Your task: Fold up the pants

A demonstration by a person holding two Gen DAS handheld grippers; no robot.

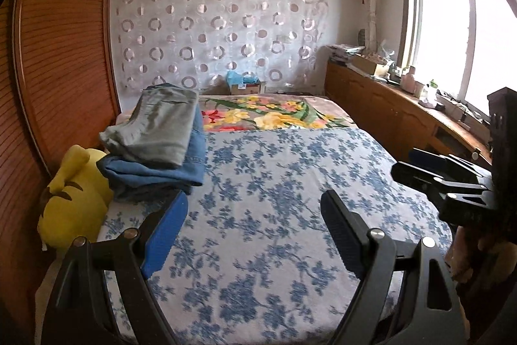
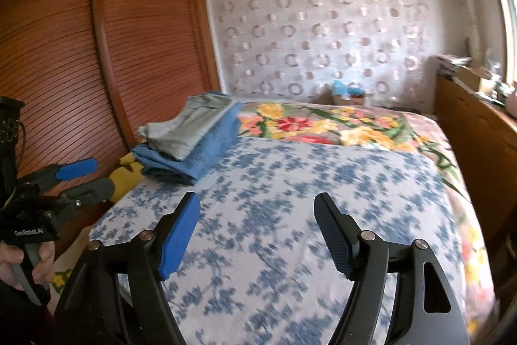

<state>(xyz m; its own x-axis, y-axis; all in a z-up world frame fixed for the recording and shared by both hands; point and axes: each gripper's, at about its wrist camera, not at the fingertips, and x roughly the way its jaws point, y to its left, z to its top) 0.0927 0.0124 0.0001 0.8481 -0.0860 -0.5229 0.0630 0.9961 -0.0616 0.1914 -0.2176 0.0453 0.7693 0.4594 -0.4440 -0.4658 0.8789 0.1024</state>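
A small open cardboard box (image 1: 247,86) sits at the head of the bed (image 1: 274,183), against the circle-patterned wall hanging (image 1: 219,21), with blue stuff piled in it; what that is cannot be made out. The folded grey pants (image 1: 158,128) lie on top of folded blue jeans (image 1: 168,167), stacked at the bed's far left side beside the slatted wooden wardrobe (image 1: 64,54).

The left wrist view alone shows the bright window (image 1: 458,31) and the cluttered desk (image 1: 404,92) beneath it, plus a yellow plush toy (image 1: 74,199) wedged beside the stack. The right wrist view shows a hand (image 2: 19,261) gripping the other handle.

The left tool (image 1: 255,222) is spread wide and empty above the blue-flowered sheet. The right tool (image 2: 257,225) likewise gapes, holding nothing.
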